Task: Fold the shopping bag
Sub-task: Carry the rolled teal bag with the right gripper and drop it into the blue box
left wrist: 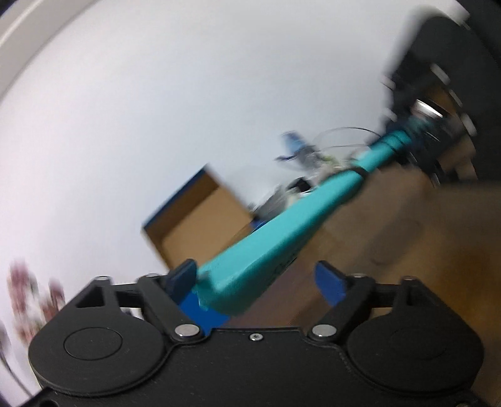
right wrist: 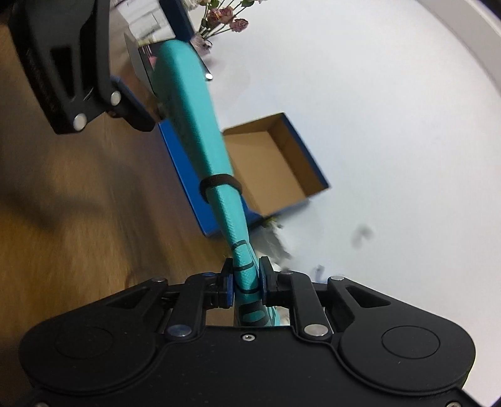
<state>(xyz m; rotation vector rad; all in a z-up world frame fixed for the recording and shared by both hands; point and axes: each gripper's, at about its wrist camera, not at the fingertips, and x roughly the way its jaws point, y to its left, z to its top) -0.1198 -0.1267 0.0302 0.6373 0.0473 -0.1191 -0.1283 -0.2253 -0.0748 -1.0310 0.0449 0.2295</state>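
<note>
1. One teal shopping bag (right wrist: 200,125), gathered into a long narrow roll, is hanging in the air between two tongs, above a wooden desk (right wrist: 62,203).
2. The right tongs (right wrist: 247,281) are pinching narrowly on the bag's thin end, where the handles seem to be bunched.
3. The left tongs (left wrist: 256,281) are standing wide; the bag's thicker end is lying against one finger (left wrist: 183,275), and the far finger is clear of it, so no real grip shows there.
4. One black band (right wrist: 219,183) is circling the roll partway along.
5. Judging by this, the fold looks well along: the bag is already compact and bound. Whether it is being tidied further or carried off, I cannot tell.
6. One open cardboard box (right wrist: 269,162) with blue sides is sitting beneath, and one bunch of dried flowers (right wrist: 225,18) beyond.
</note>
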